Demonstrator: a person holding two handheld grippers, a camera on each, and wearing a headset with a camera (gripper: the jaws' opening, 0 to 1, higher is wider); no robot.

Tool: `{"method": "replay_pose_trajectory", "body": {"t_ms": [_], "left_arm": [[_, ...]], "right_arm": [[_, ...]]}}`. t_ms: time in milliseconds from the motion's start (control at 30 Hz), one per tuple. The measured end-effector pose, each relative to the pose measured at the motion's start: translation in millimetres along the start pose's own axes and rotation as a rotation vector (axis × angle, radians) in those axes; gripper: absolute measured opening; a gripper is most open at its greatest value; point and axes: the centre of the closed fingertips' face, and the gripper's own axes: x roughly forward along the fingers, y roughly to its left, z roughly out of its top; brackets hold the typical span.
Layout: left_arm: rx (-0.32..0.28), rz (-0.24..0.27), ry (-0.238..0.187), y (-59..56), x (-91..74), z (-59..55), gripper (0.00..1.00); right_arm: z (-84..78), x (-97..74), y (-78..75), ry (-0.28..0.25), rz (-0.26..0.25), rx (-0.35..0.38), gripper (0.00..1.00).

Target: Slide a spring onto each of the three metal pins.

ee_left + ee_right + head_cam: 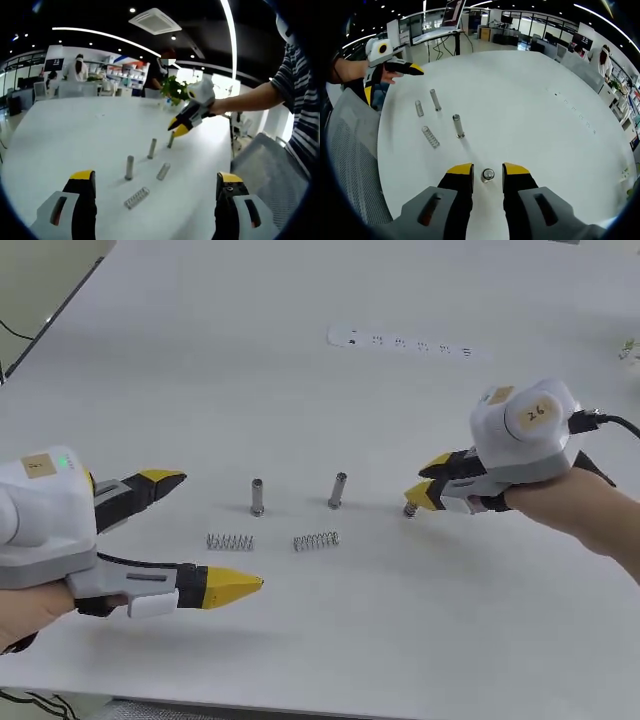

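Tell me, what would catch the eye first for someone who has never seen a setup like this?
The two yellow-tipped hand-held tools stand out first: the left gripper gapes wide at the near left, while the right gripper straddles a small metal pin on the right. Between them two more pins stand upright on the white table, with two springs lying loose just in front.

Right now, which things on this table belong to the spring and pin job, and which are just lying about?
For the job:
left pin
middle pin
right pin
left spring
right spring

Lying about:
power strip
plant
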Motion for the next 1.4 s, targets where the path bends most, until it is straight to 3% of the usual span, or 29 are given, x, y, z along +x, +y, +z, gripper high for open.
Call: {"method": "replay_pose_trajectory", "body": {"t_ms": [800, 1133, 1400], "left_arm": [[0.006, -0.002, 0.007, 0.6, -0.6, 1.6, 0.98], [0.006, 0.006, 0.003, 3.2, -2.2, 3.1, 0.98], [0.003, 0.008, -0.001, 2.9, -2.0, 3.7, 0.98]], "right_arm": [[1.5, -8.0, -1.0, -0.034, -0.025, 0.068, 0.33], [10.1, -19.5, -0.2, -0.1, -0.042, 0.128, 0.36], [16.7, -29.7, 7.0, -0.146, -0.041, 0.116, 0.37]]}}
